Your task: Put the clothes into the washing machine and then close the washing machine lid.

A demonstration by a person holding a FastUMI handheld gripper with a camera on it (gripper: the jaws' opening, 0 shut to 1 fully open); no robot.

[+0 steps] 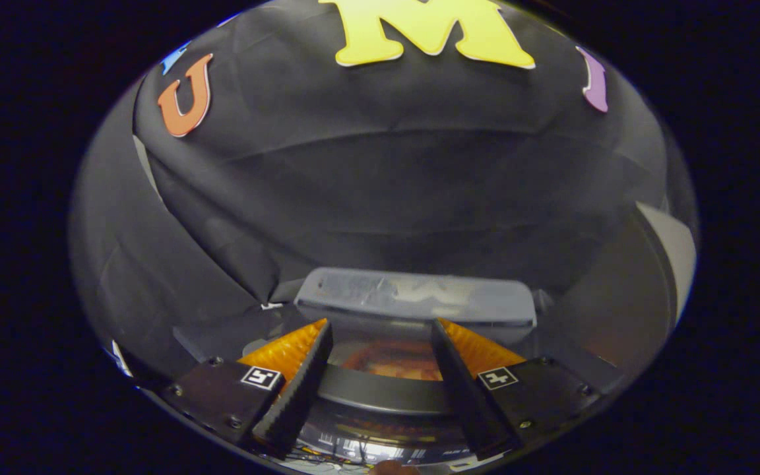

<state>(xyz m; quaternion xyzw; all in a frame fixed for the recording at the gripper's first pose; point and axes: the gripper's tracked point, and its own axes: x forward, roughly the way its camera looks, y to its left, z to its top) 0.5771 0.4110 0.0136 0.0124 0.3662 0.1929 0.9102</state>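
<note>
Washing machine (pixel 380 396) open below the gripper (pixel 380 333), its lid (pixel 413 295) raised beyond the fingers.

The two fingers (pixel 297 376) are spread wide and pinch nothing; between them shows the dark rim of the drum opening, with something orange-red inside it (too blurred to tell whether it is clothing). The translucent grey lid stands just ahead of the fingertips, against the black cloth wall (pixel 380 185). The control panel (pixel 367 452) lies under the fingers.
</note>
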